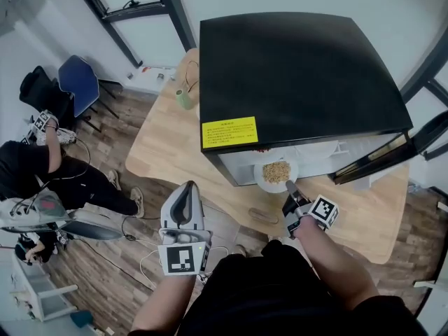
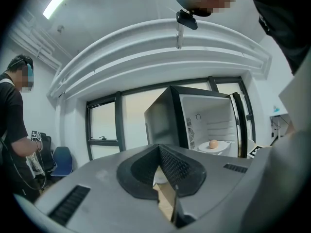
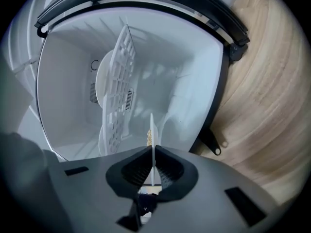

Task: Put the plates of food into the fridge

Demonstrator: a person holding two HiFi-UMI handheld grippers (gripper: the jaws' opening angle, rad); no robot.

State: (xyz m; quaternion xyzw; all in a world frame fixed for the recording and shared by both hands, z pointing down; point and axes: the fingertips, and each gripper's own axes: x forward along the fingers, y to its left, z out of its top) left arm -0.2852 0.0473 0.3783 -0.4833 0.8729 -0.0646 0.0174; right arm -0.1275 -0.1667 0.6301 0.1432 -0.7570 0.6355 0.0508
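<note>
White plate of food [image 1: 276,173], rim clamped in right claw [image 1: 289,185], at fridge [image 1: 301,75] mouth, six o'clock of its black top. Left claw [image 1: 186,187] closed, empty. Hazard: narrow rim grip; tilting could spill it.

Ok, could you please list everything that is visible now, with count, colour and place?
fridge: one, black, door open, on table
label: one, yellow, on fridge top
plate: one, white, at fridge opening
food: one heap, yellowish brown, on plate
table: one, light wood, under fridge
small round thing: one, green, on table left of fridge
chair: one, blue, far left
other person: one, black clothes, left
left tool: one, grey, shut, empty
right tool: one, grey, shut on plate rim
</note>
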